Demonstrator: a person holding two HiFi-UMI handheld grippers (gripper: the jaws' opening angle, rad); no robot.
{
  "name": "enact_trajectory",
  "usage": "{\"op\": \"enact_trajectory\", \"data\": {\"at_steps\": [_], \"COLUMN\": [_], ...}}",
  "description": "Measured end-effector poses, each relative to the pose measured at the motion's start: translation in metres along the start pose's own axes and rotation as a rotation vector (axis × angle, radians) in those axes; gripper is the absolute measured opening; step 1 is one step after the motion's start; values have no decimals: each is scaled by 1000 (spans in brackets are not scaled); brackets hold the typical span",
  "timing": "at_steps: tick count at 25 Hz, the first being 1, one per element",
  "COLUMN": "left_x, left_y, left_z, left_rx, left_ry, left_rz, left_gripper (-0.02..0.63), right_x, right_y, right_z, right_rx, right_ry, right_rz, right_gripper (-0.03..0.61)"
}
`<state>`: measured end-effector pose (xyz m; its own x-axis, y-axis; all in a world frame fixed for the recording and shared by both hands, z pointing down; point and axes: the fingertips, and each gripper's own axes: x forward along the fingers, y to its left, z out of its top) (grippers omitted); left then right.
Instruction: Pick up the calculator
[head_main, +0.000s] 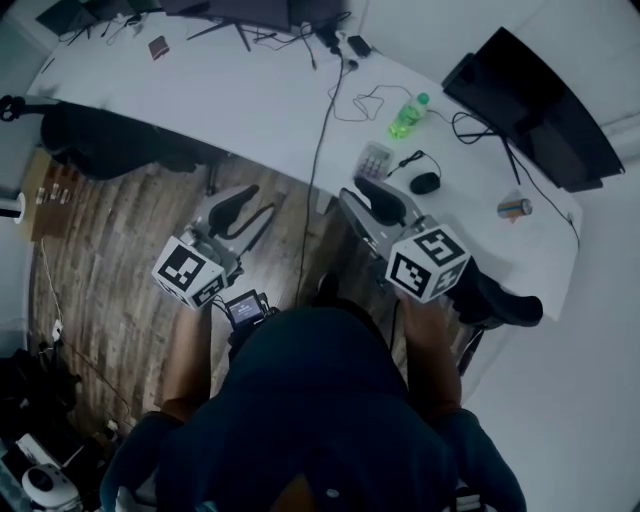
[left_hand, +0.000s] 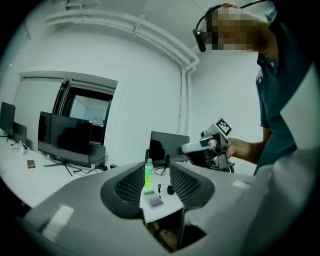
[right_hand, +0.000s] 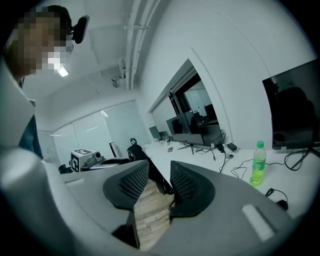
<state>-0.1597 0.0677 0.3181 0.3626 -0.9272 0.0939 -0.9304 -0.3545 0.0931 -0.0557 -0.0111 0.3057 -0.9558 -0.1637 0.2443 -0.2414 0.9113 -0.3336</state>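
Calculator (head_main: 375, 158) lies on the white desk (head_main: 250, 100) near a capped green bottle (head_main: 407, 118).

Held out forward, side by side — left gripper (head_main: 248, 208) and right gripper (head_main: 372, 200), each with its 2 jaws apart.

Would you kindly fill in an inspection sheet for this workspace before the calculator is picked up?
Surface: white desk, things grouped towards its right end.
Job's things: calculator flat near the desk edge, untouched.
Clutter: green bottle, mouse, can, monitor.
Grippers: left gripper and right gripper both open, empty.
Cables: black cable crosses the desk and drops over its edge.
Surroundings: wood floor, chair.
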Motion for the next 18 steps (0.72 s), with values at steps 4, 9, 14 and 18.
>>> {"op": "enact_trajectory", "data": {"at_steps": [4, 9, 14, 18], "left_x": [20, 54, 93, 119], "left_y": [4, 6, -2, 0], "left_z": [2, 3, -2, -16], "left_rx": [3, 12, 1, -3], "left_ry": [15, 40, 71, 124], "left_rz": [7, -8, -69, -187], "left_gripper": [153, 147, 144, 144], "right_x": [5, 5, 2, 8], "right_y": [-19, -50, -82, -100], "right_z": [7, 14, 9, 6], "right_rx": [7, 31, 81, 143], "right_ry": [5, 3, 11, -3], "right_rz": [24, 28, 12, -31], "right_gripper": [127, 127, 127, 127]}}
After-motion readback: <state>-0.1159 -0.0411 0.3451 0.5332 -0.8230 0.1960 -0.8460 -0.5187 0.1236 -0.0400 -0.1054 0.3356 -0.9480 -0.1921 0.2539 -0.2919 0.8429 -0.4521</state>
